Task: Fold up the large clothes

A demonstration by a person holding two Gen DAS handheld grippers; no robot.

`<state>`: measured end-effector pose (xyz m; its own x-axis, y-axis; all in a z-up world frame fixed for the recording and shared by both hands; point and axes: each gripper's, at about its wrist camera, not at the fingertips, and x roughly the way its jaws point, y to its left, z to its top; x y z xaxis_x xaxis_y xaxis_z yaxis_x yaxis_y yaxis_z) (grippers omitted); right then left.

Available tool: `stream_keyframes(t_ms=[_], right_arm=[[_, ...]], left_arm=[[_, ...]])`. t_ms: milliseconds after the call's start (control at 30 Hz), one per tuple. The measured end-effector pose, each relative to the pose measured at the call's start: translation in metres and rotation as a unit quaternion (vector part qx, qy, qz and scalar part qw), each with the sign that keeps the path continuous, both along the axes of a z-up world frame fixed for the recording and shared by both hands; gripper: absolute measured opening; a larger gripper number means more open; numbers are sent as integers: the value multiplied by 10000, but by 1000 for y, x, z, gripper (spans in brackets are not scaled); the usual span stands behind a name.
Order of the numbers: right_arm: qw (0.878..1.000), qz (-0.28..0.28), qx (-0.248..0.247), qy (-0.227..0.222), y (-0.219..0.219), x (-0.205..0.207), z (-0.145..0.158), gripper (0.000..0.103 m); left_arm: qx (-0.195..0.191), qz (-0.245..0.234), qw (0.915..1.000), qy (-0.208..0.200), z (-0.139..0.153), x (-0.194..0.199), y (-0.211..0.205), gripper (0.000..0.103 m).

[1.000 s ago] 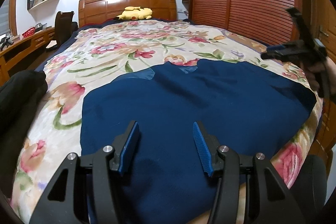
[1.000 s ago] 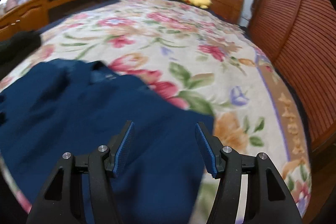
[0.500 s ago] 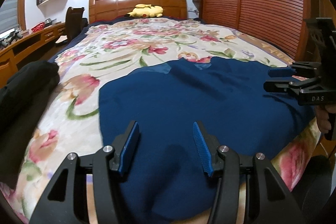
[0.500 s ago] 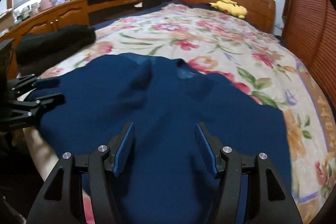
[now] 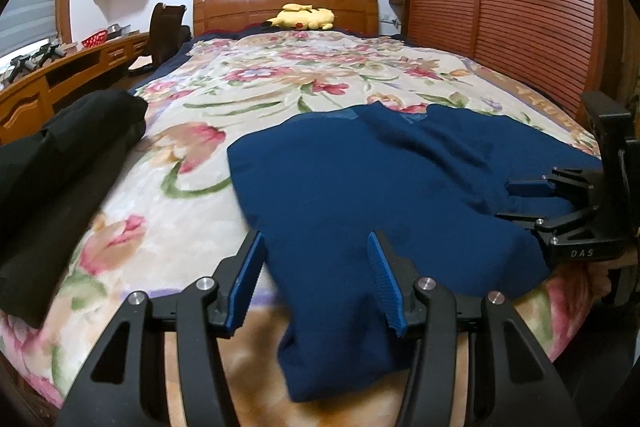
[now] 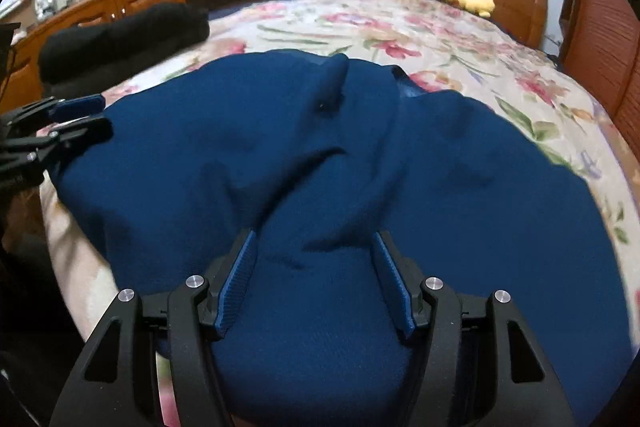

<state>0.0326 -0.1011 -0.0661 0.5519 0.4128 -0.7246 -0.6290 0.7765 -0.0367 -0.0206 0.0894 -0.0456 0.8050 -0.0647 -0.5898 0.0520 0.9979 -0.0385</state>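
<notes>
A navy blue garment [image 5: 392, 187] lay on a cream, pink-and-green floral bedspread [image 5: 248, 95]; beyond sat a yellow plush toy [image 5: 304, 17].

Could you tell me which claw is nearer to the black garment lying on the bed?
Left. The left claw is at the blue garment's edge beside the black garment; the right claw is over its far side.

We see our left gripper [image 5: 316, 275], jaws apart, over the near edge of the bed [image 5: 200, 227], where the blue garment [image 5: 380, 187] hangs over.
</notes>
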Motion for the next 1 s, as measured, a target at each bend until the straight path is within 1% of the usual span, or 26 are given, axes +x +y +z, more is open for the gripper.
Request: stream_keyframes(t_ms=[100, 233, 367, 533, 633, 800, 933, 1000], right_arm=[[9999, -91, 140, -1, -3, -2, -2, 62], [9997, -142, 30, -203, 2, -7, -3, 62], [9999, -129, 31, -67, 2, -3, -1, 62], [9999, -104, 54, -71, 0, -4, 0, 62], [9995, -118, 212, -208, -11, -15, 5, 62], [9985, -113, 478, -260, -38, -30, 22, 62], [9978, -209, 415, -479, -58, -39, 31, 62], [9972, -333, 361, -555, -69, -40, 34, 62]], left_arm=[[-20, 37, 9999, 129, -7, -2, 5, 53], [63, 110, 9997, 214, -11, -7, 8, 54], [-61, 173, 9991, 372, -15, -13, 14, 55], [-140, 216, 9978, 608, -19, -15, 12, 55], [-280, 268, 9969, 690, -20, -16, 11, 55], [-615, 271, 9947, 776, -17, -20, 8, 55], [-500, 298, 9946, 856, -15, -18, -2, 55], [-515, 310, 9937, 944, -17, -13, -4, 55]])
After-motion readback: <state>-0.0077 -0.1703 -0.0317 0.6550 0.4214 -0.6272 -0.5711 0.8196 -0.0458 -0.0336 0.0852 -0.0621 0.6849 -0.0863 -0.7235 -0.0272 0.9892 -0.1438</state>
